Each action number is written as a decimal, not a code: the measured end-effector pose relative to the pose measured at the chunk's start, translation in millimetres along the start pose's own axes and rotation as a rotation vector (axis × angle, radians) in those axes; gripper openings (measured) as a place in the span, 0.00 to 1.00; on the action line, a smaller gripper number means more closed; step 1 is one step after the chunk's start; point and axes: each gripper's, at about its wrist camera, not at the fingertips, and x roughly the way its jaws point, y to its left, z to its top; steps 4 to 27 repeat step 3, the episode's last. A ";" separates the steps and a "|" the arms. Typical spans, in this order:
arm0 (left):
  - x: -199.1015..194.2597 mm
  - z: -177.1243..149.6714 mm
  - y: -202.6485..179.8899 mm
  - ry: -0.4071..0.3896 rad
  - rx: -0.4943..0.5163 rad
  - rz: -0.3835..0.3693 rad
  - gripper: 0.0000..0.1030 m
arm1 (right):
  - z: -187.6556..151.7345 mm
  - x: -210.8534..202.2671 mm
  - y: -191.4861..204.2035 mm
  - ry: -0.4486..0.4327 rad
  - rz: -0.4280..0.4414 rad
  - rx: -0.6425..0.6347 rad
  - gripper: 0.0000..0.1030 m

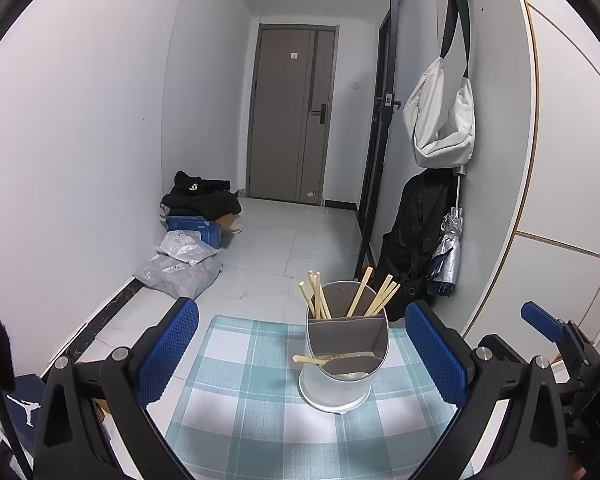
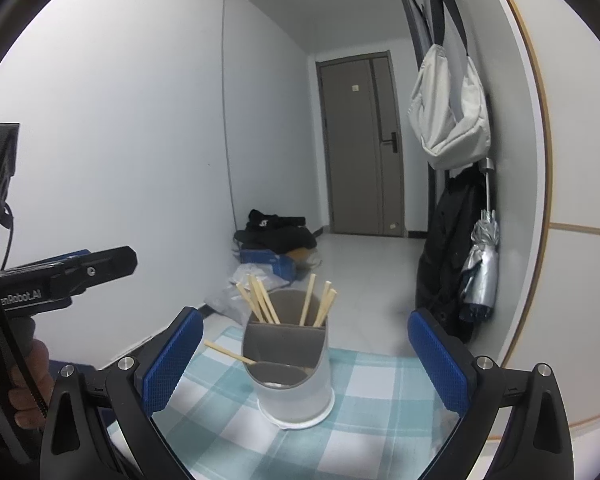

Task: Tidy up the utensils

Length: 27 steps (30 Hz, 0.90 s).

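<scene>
Standing on the checked tablecloth (image 1: 236,364) is the divided utensil holder (image 1: 342,376), and both grippers are hanging in front of it with nothing between their pads; the left gripper (image 1: 300,348) is spread wide with its blue pads either side of the holder and well clear of it; the right gripper (image 2: 306,354) is likewise spread wide and carrying nothing. Several chopsticks (image 1: 316,296) are leaning upright in the back compartments, fanning outward above the rim; one loose chopstick (image 2: 230,353) is lying across the front compartment, its end poking out past the rim toward the left.

Judging from this, the risk is sitting mainly with that slanted stick; it is resting on the rim rather than standing inside, so a pad brushing its overhanging end could be flipping it out onto the cloth or the floor beyond. The holder looks light and tall, with the upright sticks raising its weight; a sideways nudge from either wide-spread finger could be tipping it or sliding it on the cloth. Closing on one thin stick is also tricky; the pads could be pinching it off-centre and levering it against the divider, or catching a neighbouring stick with it.
</scene>
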 end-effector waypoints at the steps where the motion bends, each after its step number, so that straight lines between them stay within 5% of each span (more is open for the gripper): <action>1: 0.4 -0.4 1.2 0.000 -0.003 0.002 0.99 | -1.0 -0.2 -0.3 0.000 -0.001 0.002 1.00; 27: -0.4 -1.8 2.7 -0.002 -0.014 0.010 0.99 | -2.3 1.2 -1.6 0.004 -0.006 0.005 1.00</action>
